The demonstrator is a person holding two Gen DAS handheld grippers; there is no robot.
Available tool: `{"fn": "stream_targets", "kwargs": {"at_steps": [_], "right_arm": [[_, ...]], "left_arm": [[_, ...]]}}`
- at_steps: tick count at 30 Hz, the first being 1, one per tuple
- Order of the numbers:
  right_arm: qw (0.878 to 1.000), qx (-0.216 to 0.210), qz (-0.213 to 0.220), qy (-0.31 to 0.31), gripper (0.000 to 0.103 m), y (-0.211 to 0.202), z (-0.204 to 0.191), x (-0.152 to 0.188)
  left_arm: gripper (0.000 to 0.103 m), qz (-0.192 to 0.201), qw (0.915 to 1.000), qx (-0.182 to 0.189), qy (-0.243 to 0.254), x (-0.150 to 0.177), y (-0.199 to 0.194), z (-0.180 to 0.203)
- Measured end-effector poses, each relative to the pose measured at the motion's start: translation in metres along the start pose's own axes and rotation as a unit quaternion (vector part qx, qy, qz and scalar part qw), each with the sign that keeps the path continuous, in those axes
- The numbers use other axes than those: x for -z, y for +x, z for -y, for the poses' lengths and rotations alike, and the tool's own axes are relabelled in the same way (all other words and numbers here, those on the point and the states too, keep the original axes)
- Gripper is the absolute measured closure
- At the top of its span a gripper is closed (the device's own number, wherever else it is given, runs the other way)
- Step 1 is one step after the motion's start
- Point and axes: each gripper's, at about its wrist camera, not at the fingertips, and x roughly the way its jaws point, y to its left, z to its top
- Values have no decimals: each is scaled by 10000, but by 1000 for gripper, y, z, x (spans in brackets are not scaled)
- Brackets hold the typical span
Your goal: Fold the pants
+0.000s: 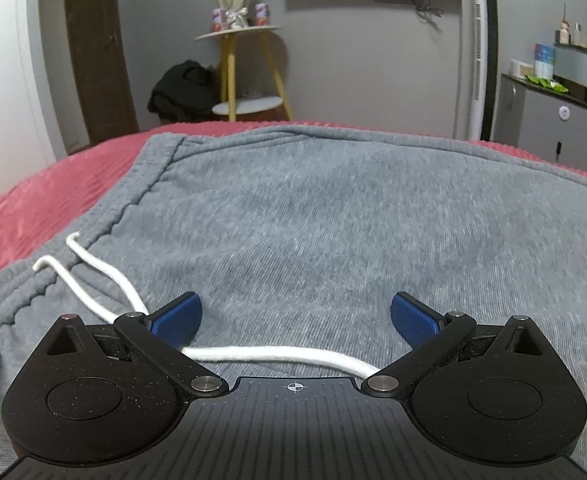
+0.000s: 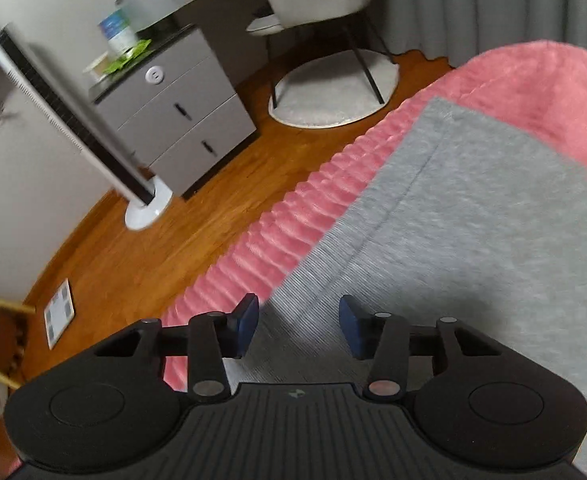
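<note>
One red ribbed bedspread (image 1: 33, 200) underneath, carrying soft grey fleece pants (image 1: 333, 220) spread flat up to its far edge. Limp, light, clingy; best pinched at waistband or leg hem. White cotton drawstring (image 1: 93, 284) loose. Left gripper (image 1: 295, 320) wide open, empty. Right gripper (image 2: 299, 326) part-closed over cloth edge, grip uncertain.

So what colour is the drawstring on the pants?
White; the drawstring shows best in the left wrist view.

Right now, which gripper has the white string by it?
The left gripper. The white drawstring of the grey pants runs beneath its open blue fingers; the right gripper has only plain fabric.
</note>
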Motion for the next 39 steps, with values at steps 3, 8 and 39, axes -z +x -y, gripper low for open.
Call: {"fn": "stream_targets", "kwargs": {"at_steps": [3,8,39], "right_arm": [[9987,481,157,-8,89,12,-4,7],[9988,81,467,127,101,-15,13,15],[9508,317,962,-2927,65,-104,138,83]], "left_arm": [[0,-22,9999,88,-111,1,2,-4],[0,-9,9994,284,-181,0,1,-10],[26,-1871,8807,2651,-3450,-111,114,-23]]}}
